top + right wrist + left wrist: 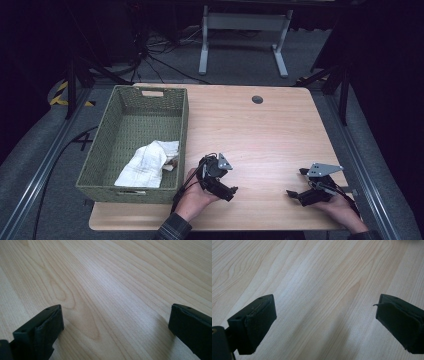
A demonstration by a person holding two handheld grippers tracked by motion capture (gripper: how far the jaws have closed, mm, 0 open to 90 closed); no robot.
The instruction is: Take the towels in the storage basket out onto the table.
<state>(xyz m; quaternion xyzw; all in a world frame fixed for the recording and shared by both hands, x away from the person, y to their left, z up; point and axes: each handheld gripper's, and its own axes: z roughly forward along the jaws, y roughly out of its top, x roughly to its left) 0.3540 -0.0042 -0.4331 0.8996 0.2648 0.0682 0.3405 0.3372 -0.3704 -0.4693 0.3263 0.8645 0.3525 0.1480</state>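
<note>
Hands low on table (260,130), jaws apart

2 grippers (233,192) (294,194), 1 basket (100,160), 1 cloth (145,164).

A: Where are the person's 2 hands?
B: Both enter from the near edge. The left hand (192,197) cups the left tool (234,192) from below, jaws aimed toward the right.
A: And the other?
B: The right hand (340,206) holds the right tool (291,194) low, pointing left, its grey plate on top. In each gripper view the 2 black jaws stand wide apart, gripping nothing.
</note>
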